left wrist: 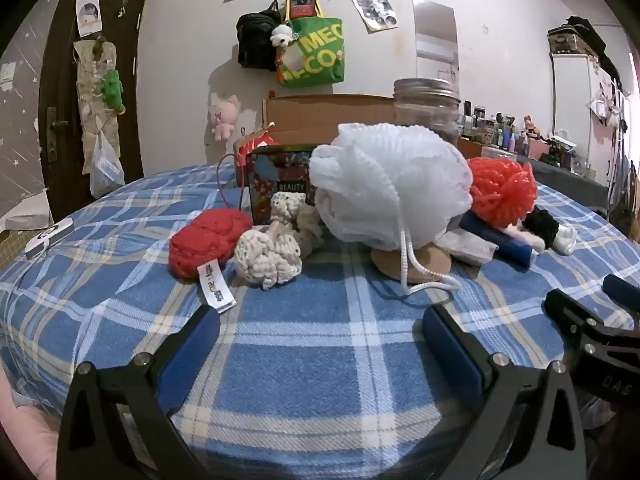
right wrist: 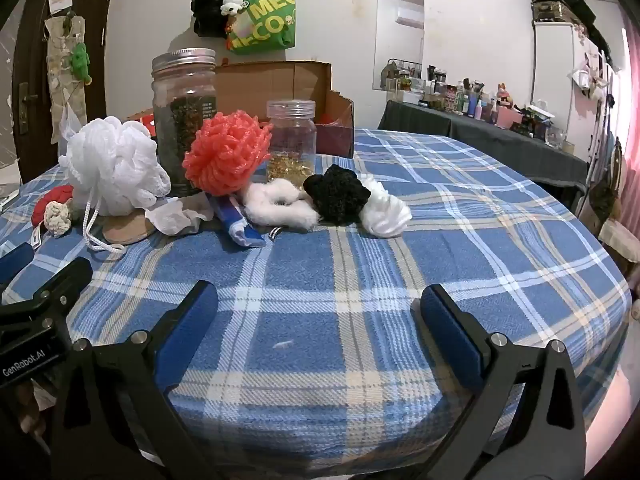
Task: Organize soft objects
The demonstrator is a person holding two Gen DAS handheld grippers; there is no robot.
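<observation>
Holding both grippers, left (left wrist: 320,340) and right (right wrist: 318,320), spread wide, empty, above plaid blanket (right wrist: 480,240). Soft pile sits ahead: white loofah (left wrist: 388,184), coral pom (right wrist: 226,152), black scrunchie (right wrist: 336,192). Risk: loofah cord (left wrist: 416,272) snagging my finger, dragging pile into glass jar (right wrist: 184,112).

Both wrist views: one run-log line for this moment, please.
left gripper open, empty | right gripper open, empty | white loofah, coral loofah, black scrunchie untouched on plaid blanket
</observation>
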